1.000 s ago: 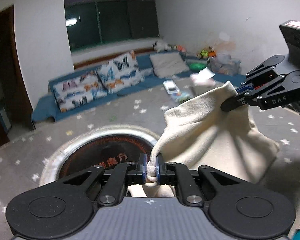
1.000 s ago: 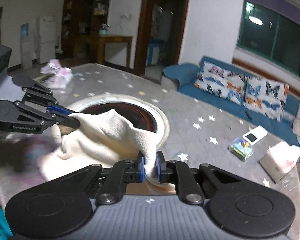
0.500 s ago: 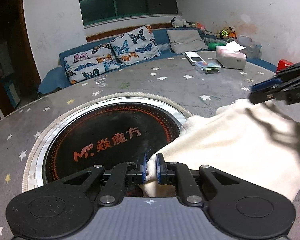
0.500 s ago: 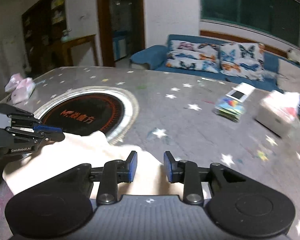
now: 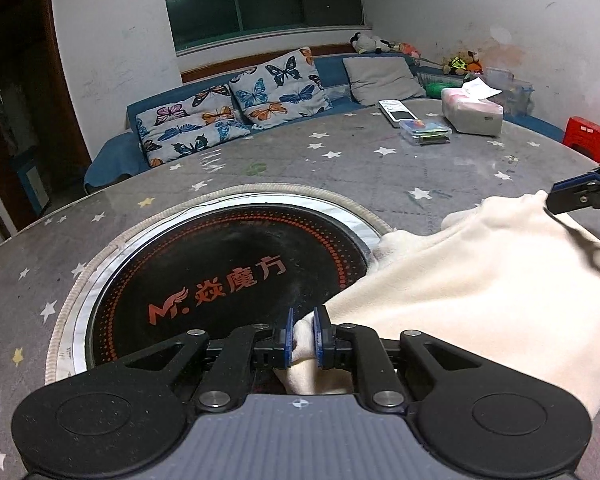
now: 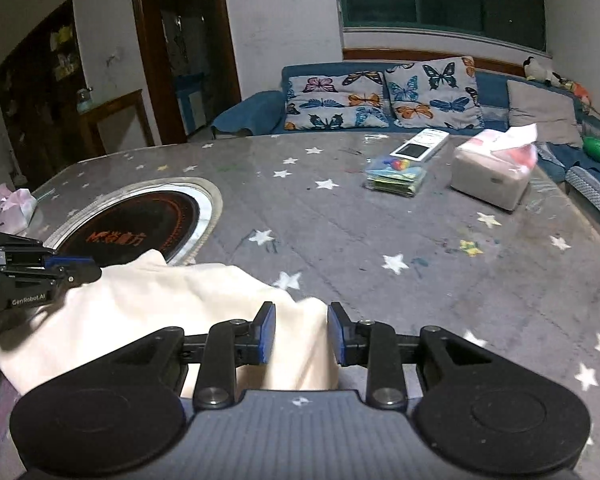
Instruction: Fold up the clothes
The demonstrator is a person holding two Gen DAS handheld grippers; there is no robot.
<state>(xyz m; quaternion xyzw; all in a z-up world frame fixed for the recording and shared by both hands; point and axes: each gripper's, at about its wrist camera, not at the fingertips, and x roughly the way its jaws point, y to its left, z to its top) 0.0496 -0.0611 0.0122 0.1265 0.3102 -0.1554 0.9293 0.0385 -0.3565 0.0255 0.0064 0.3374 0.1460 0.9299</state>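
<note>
A cream cloth (image 5: 480,280) lies flat on the grey, star-patterned table (image 5: 340,168), its left edge overlapping the rim of the round black cooktop (image 5: 220,280) set into the tabletop. The left gripper (image 5: 303,334) is clenched on a bunched corner of the cloth, the fabric pinched between its blue pads (image 5: 287,332) directly above the cooktop's near edge. The right gripper (image 6: 301,330) is released: its jaws stand apart, with the opposite corner of the cloth (image 6: 180,312) lying slack between them, untouched by either pad. In the right wrist view the left gripper (image 6: 76,272) appears at the far left, at the cloth's other end; in the left wrist view the right gripper's fingers (image 5: 576,200) reach in from the right edge over the cloth. Farther back on the table sit a tissue box (image 6: 496,172), a clear plastic case with coloured contents (image 6: 396,176) and a white remote (image 6: 420,146). Beyond the table, a blue sofa (image 6: 256,112) carries butterfly-print cushions (image 6: 432,92).
</note>
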